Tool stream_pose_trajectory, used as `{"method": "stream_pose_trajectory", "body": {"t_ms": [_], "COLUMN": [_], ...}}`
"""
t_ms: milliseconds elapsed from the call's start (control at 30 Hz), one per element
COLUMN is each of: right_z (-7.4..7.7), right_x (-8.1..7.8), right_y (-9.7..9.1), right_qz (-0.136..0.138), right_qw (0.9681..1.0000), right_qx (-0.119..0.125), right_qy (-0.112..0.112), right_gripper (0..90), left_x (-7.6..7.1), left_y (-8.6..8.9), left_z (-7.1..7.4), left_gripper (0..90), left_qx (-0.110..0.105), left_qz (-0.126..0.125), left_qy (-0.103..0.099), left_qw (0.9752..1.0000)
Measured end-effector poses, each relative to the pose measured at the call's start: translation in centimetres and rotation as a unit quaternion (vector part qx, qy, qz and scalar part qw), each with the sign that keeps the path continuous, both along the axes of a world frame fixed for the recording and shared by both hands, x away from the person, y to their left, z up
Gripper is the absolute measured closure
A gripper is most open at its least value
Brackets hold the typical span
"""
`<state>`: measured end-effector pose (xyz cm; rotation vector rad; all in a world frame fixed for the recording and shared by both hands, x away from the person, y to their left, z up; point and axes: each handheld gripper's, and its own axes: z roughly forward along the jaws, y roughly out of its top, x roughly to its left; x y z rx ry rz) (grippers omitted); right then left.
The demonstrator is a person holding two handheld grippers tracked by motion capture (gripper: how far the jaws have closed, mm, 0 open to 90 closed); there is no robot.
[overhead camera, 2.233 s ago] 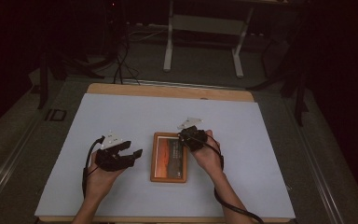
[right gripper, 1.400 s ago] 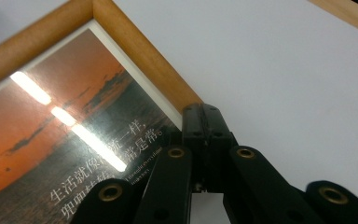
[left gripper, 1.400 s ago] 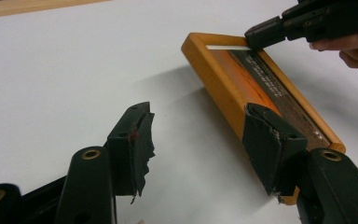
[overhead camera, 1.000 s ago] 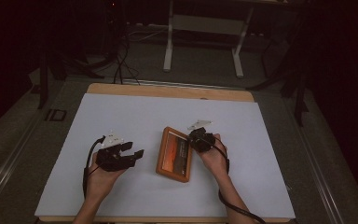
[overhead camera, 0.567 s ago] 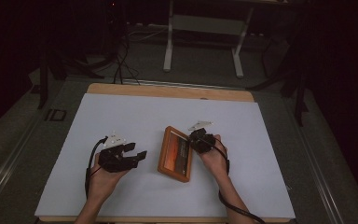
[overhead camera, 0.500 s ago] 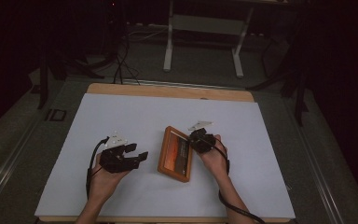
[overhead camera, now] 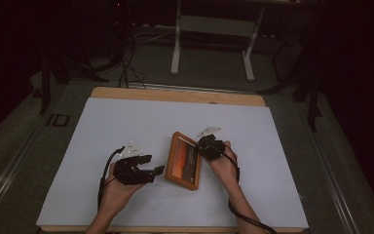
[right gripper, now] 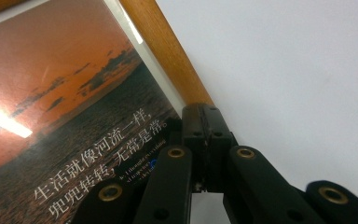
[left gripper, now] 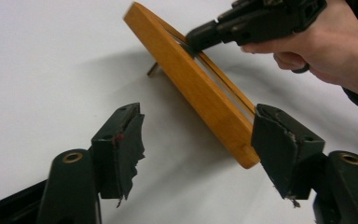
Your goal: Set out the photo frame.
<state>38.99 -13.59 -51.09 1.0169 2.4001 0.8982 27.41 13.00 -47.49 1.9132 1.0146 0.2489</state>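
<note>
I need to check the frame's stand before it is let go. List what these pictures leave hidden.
- Stand, left gripper view: a tip shows; the frame hides the rest.
- Frame's back, high view: faces the table.
- Small print, right gripper view: blurred, partly behind the right gripper.

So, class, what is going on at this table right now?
A person works on a wooden picture frame with a tool in each hand. The right tool is shut on the frame's edge and tips it up off the white table. The left tool sits beside the frame's lower corner; its jaws have just been opening, either side of that corner, without pressing on it.
</note>
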Motion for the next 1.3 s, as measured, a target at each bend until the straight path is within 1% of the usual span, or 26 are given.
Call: {"method": "stream_pose_trajectory", "body": {"t_ms": [33, 67, 233, 300, 467, 633, 667, 700, 733, 800, 833, 867, 1000, 1167, 1233, 1267, 1300], "right_z": [0.0, 0.0, 0.0, 0.0, -0.1, 0.0, 0.0, 0.0, 0.0, 0.0, 0.0, 0.0, 0.0, -0.1, -0.1, -0.1, -0.1], "right_x": [0.0, 0.0, -0.1, -0.1, -0.1, -0.1, -0.1, -0.1, -0.1, -0.1, -0.1, 0.0, 0.0, -0.1, -0.1, -0.1, -0.1], "right_y": [0.0, 0.0, 0.1, 0.1, 0.1, 0.1, 0.1, 0.1, 0.1, 0.1, 0.1, 0.1, 0.1, 0.1, 0.1, 0.1, 0.1], "right_qz": [0.0, 0.0, 0.0, 0.001, -0.002, 0.0, 0.0, 0.0, 0.0, 0.0, 0.0, 0.0, 0.0, -0.001, -0.002, -0.001, -0.001], "right_qw": [1.0, 1.0, 1.0, 1.0, 1.0, 1.0, 1.0, 1.0, 1.0, 1.0, 1.0, 1.0, 1.0, 1.0, 1.0, 1.0, 1.0], "right_qx": [0.0, -0.001, -0.004, -0.004, -0.004, -0.006, -0.006, -0.006, -0.006, -0.006, -0.006, -0.006, -0.006, -0.004, -0.002, -0.002, -0.002], "right_qy": [0.0, -0.001, -0.004, -0.004, -0.006, -0.006, -0.006, -0.006, -0.006, -0.006, -0.006, -0.006, -0.007, -0.009, -0.009, -0.009, -0.009], "right_gripper": [90.0, 90.0, 90.0, 90.0, 90.0, 90.0, 90.0, 90.0, 90.0, 90.0, 90.0, 90.0, 90.0, 90.0, 90.0, 90.0, 90.0], "left_x": [0.0, 0.0, -0.1, -0.1, -0.1, 0.1, 0.3, 0.3, 0.5, 0.8, 0.8, 1.0, 1.5, 1.8, 2.0, 2.1, 2.1], "left_y": [0.0, -0.4, -1.0, -1.3, -2.4, -2.9, -3.1, -3.1, -3.1, -3.2, -3.2, -3.3, -3.4, -3.7, -3.7, -3.7, -3.7], "left_z": [0.0, -0.1, -0.3, -0.5, -1.0, -1.5, -1.8, -1.8, -2.1, -2.4, -2.4, -2.6, -2.8, -2.9, -3.0, -3.1, -3.1], "left_gripper": [32.8, 31.6, 28.0, 26.2, 20.8, 21.2, 21.8, 22.5, 23.2, 24.2, 24.6, 25.5, 29.3, 34.8, 36.3, 38.7, 39.8], "left_qx": [0.0, 0.007, 0.011, 0.01, 0.02, 0.02, 0.013, 0.013, 0.005, -0.003, -0.003, -0.012, -0.031, -0.035, -0.037, -0.043, -0.043], "left_qz": [0.0, -0.004, -0.011, -0.012, -0.01, -0.019, -0.022, -0.022, -0.026, -0.029, -0.029, -0.032, -0.035, -0.039, -0.042, -0.046, -0.046], "left_qy": [0.0, 0.004, 0.012, 0.014, 0.019, 0.027, 0.036, 0.036, 0.045, 0.055, 0.055, 0.063, 0.071, 0.079, 0.084, 0.092, 0.092], "left_qw": [1.0, 1.0, 0.9998, 0.9998, 0.9996, 0.9993, 0.999, 0.999, 0.9986, 0.9981, 0.9981, 0.9974, 0.9964, 0.9955, 0.9948, 0.9937, 0.9937]}}
